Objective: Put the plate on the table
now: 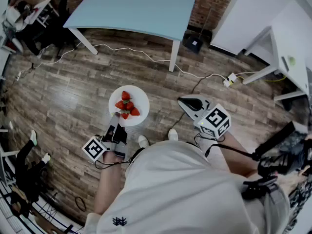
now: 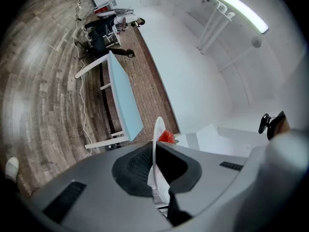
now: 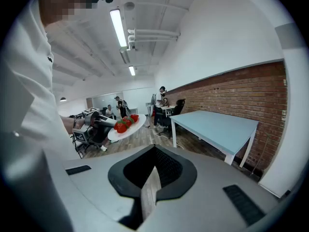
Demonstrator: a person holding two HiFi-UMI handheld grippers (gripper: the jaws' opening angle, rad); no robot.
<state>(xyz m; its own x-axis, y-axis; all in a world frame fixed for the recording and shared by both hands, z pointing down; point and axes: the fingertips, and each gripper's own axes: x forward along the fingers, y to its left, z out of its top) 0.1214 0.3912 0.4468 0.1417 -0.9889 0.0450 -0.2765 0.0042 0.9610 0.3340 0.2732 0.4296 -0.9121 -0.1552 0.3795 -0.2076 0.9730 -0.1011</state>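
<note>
While the round white plate (image 1: 142, 100) hangs above the wooden plank floor (image 1: 73, 82), well short of the light-blue, white-legged bench (image 1: 136, 6), its near rim is clamped between the fingers of the left gripper (image 1: 116, 119). Red strawberries (image 1: 126, 105) sit piled at its middle. Off to the right, apart from the plate, the right gripper (image 1: 182, 101) has its fingers together on nothing.
</note>
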